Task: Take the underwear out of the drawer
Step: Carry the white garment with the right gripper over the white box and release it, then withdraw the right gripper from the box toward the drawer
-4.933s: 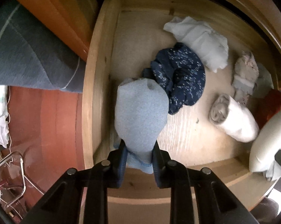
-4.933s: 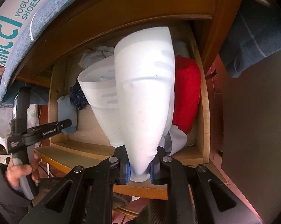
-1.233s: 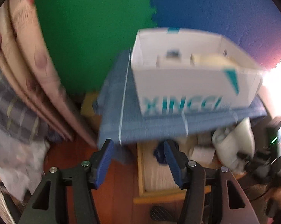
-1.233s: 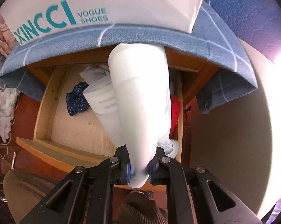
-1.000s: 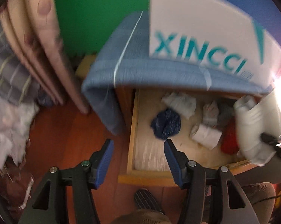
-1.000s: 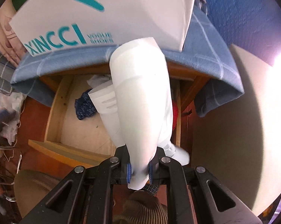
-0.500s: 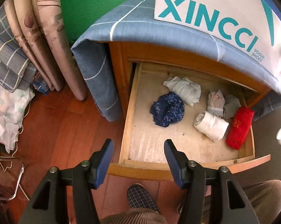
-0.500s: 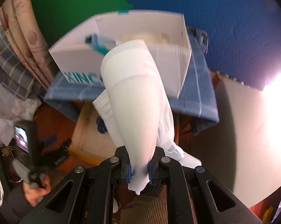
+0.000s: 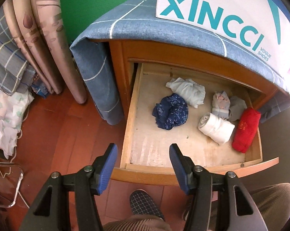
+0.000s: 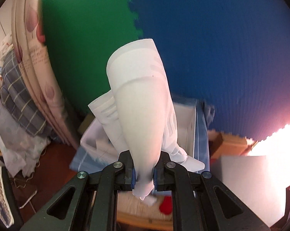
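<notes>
Since half a second ago, little shift on the left: left gripper (image 9: 143,158) hovering released over the front lip of the open drawer (image 9: 132,115), blue ribbed pads spread wide, nothing between them. On the right, swung upward: shoe box (image 10: 185,123) dropped to the 6 o'clock half of the view, green and blue foam wall filling the top. Right gripper (image 10: 143,171) clenched on the white underwear (image 10: 143,104), a smooth, stiff-looking roll flaring toward 12 o'clock, lifted clear of the drawer. Left inside on the pale scuffed wood floor: crumpled navy speckled garment (image 9: 171,111) at centre, rumpled pale one (image 9: 187,91) behind, tight white roll (image 9: 216,128) and red fold (image 9: 245,130) toward 3 o'clock. Bare boards along the drawer's near and left edges.
</notes>
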A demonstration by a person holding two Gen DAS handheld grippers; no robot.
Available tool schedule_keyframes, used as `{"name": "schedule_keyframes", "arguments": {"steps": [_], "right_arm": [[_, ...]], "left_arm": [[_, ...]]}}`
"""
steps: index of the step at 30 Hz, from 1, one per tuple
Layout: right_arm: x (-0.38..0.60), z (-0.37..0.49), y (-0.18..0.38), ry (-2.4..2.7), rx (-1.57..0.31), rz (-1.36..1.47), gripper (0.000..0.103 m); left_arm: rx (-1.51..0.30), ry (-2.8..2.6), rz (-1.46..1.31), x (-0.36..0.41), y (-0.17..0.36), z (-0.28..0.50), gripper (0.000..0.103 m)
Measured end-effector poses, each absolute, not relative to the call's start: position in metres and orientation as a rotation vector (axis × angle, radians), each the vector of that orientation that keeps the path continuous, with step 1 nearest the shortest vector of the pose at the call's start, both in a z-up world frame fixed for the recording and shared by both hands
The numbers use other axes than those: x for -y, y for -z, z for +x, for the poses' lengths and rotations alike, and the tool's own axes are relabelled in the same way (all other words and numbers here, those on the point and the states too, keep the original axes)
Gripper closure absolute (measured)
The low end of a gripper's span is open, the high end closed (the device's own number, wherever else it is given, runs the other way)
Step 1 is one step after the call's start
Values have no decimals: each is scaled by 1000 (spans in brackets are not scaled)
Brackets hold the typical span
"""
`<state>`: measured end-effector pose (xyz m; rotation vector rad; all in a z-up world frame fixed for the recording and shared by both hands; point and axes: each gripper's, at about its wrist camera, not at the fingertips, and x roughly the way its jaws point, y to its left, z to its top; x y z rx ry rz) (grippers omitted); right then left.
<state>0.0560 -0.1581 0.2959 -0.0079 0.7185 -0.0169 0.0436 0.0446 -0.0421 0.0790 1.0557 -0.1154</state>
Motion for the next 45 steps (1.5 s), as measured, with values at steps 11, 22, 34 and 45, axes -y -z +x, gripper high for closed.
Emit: {"name": "schedule_keyframes", "arguments": {"steps": [11, 22, 34, 45], "right_arm": [[154, 163, -242, 104, -855, -56, 91], [154, 194, -159, 71, -1022, -30, 64], [168, 130, -204, -22, -927, 74, 45], [204, 47, -187, -36, -959, 82, 45]], "left_arm": [[-1058, 89, 92, -47, 45, 44, 46], [-1074, 81, 111, -45, 48, 47, 46], [-1076, 63, 137, -43, 49, 47, 46], [-1071, 43, 154, -43, 49, 46, 46]]}}
